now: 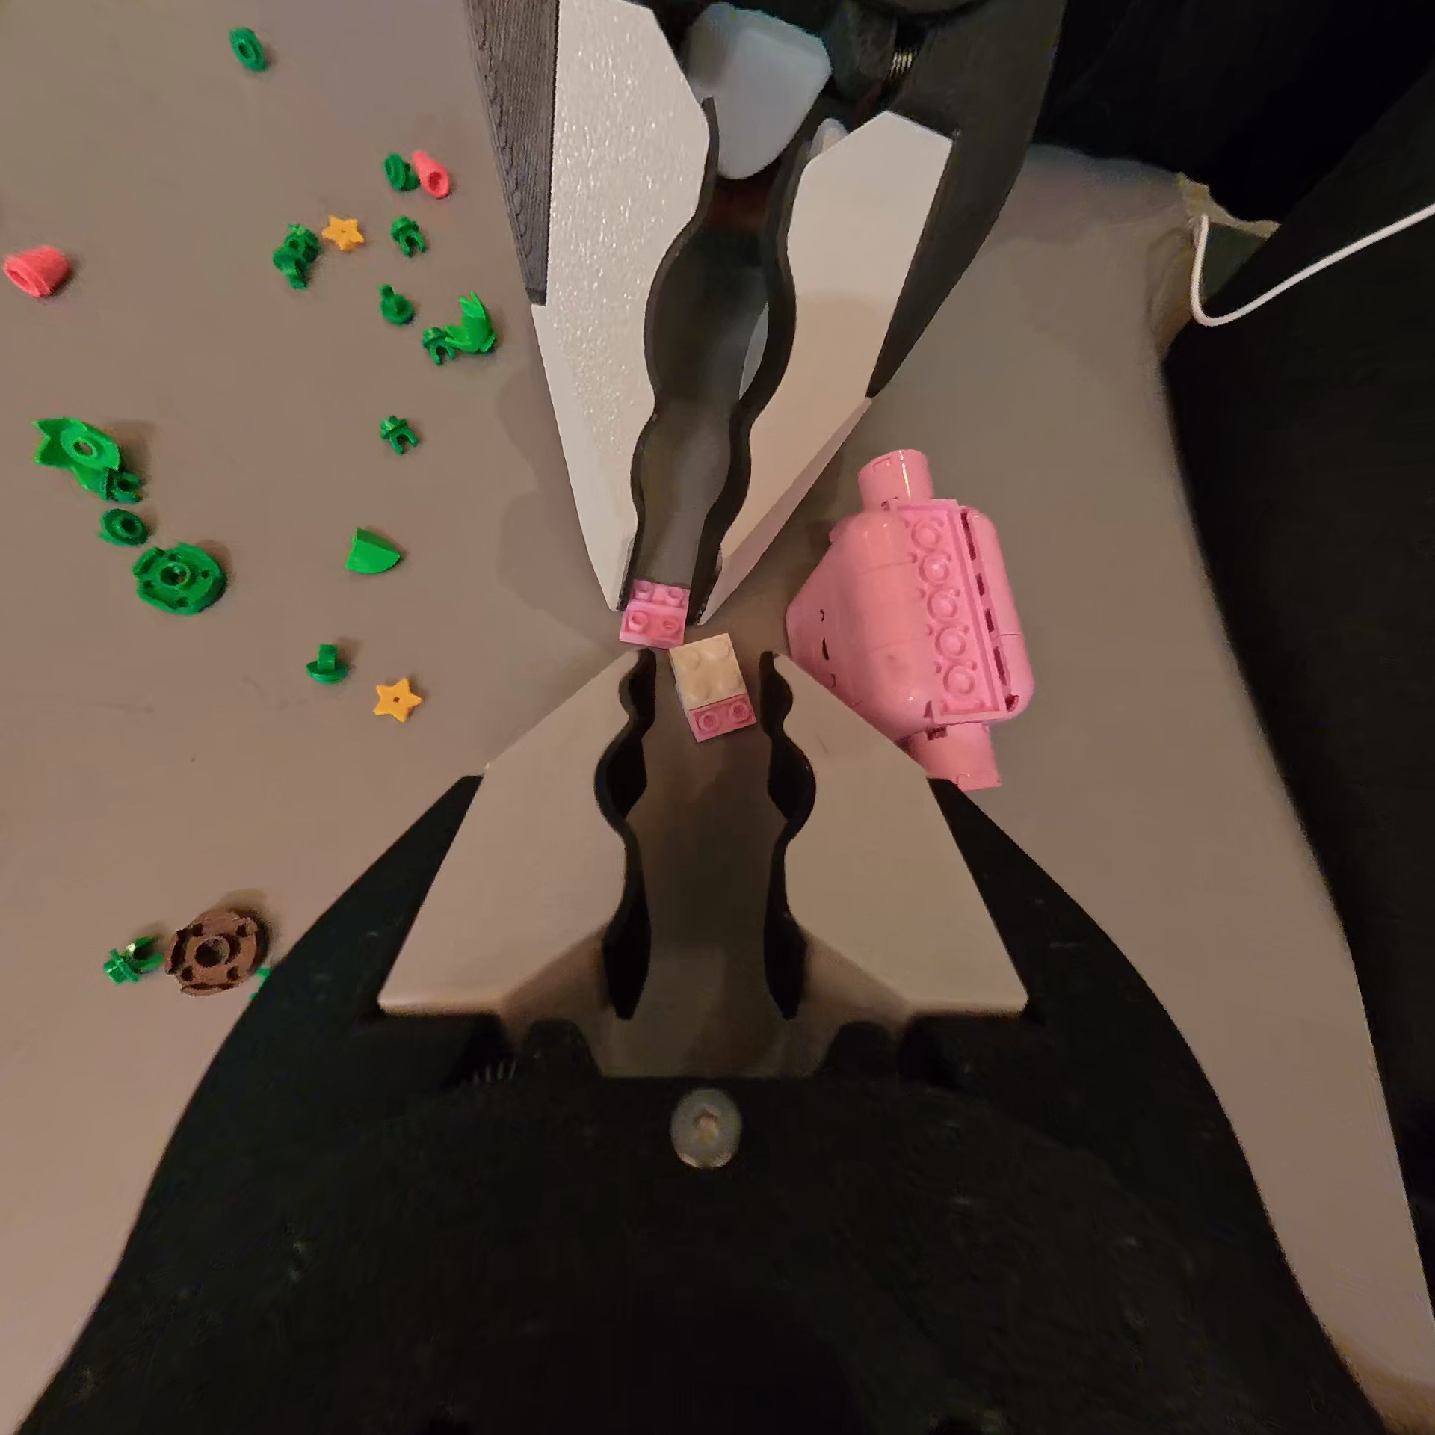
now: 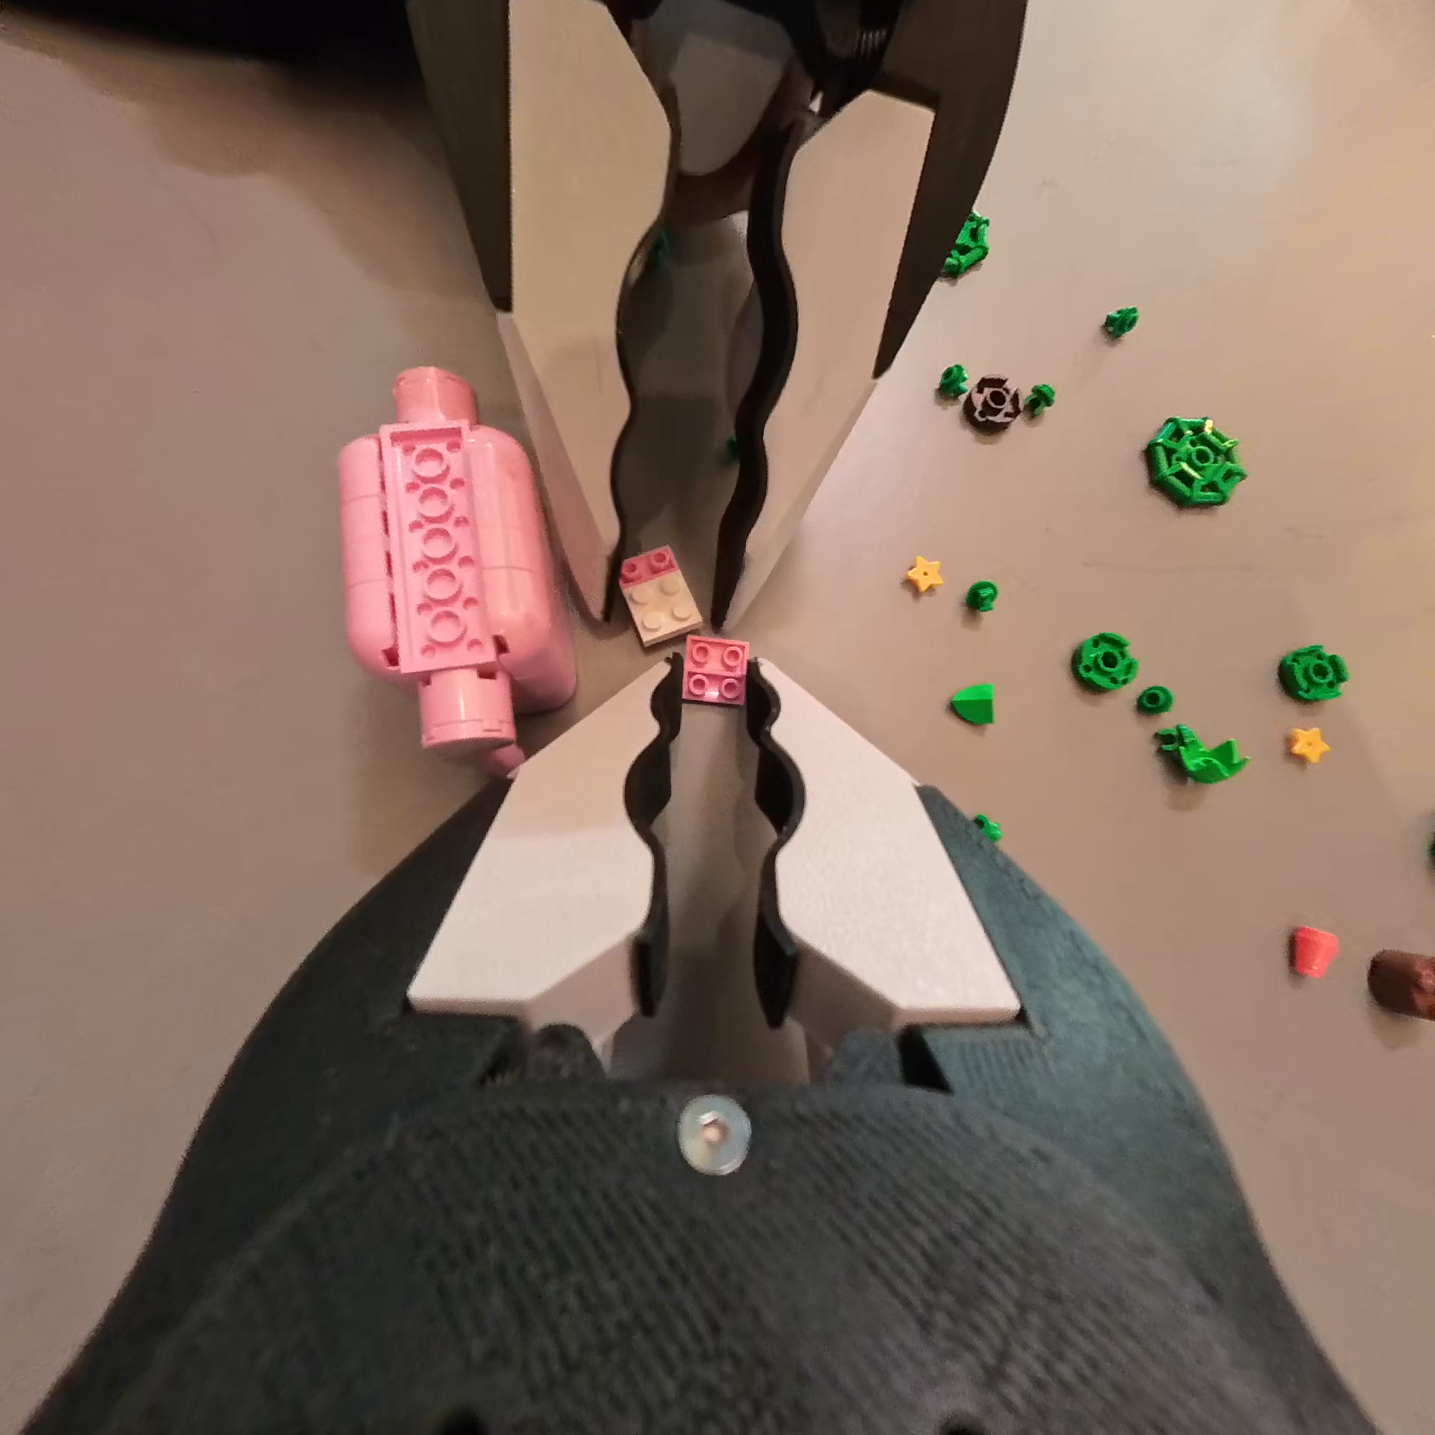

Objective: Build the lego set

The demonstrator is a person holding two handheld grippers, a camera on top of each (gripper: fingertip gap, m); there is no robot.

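A cream brick with a pink plate on one end [image 1: 703,675] lies on the tan table between the fingers of my left gripper [image 1: 707,660], which is open and straddles it without a clear grip. My right gripper [image 2: 714,666] is shut on a small pink 2x2 plate [image 2: 714,672] and holds it tip to tip against the left gripper [image 2: 661,619], just beside the cream brick [image 2: 664,609]. In the left wrist view the right gripper [image 1: 661,613] comes in from the top with the pink plate [image 1: 654,621]. A large pink built body [image 1: 908,621] lies close beside them, and shows in the right wrist view [image 2: 450,559].
Loose pieces lie scattered on one side: green round plates [image 1: 178,578], small green stems, yellow stars [image 1: 397,699], red cones [image 1: 37,270] and a brown round piece [image 1: 213,951]. A white cable [image 1: 1281,279] and dark cloth lie beyond the table's far right edge. The tips of both grippers are at nearly the same place.
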